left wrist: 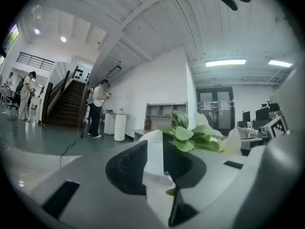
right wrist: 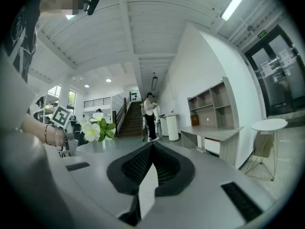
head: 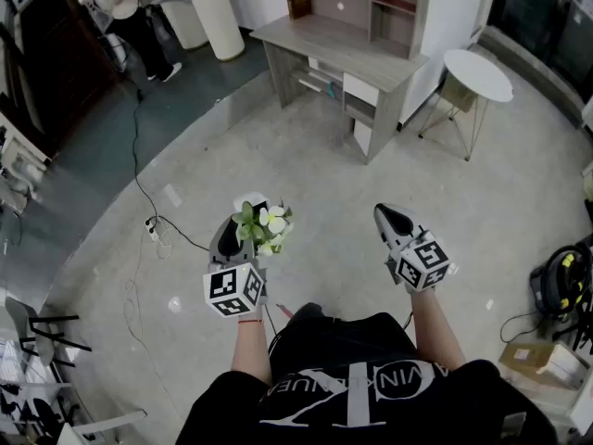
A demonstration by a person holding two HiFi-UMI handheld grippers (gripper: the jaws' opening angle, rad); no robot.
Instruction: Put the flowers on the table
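A small bunch of white flowers (head: 268, 226) with green leaves stands upright in my left gripper (head: 243, 226), which is shut on the stems. In the left gripper view the leaves and petals (left wrist: 191, 135) rise just past the dark pads (left wrist: 127, 165). My right gripper (head: 386, 215) is held level with it about a forearm to the right, shut with nothing in it; its pads (right wrist: 138, 165) meet. Ahead across the floor stand a wooden desk (head: 334, 46) with a shelf unit and a small round white table (head: 477, 72). From the right gripper view the flowers (right wrist: 96, 128) show at the left.
A black cable and a power strip (head: 154, 231) lie on the floor to the left. A white pedestal (head: 219, 19) and a person (head: 141, 28) are at the far left. A yellow-and-black machine (head: 561, 286) and a cardboard box (head: 540, 361) sit at the right.
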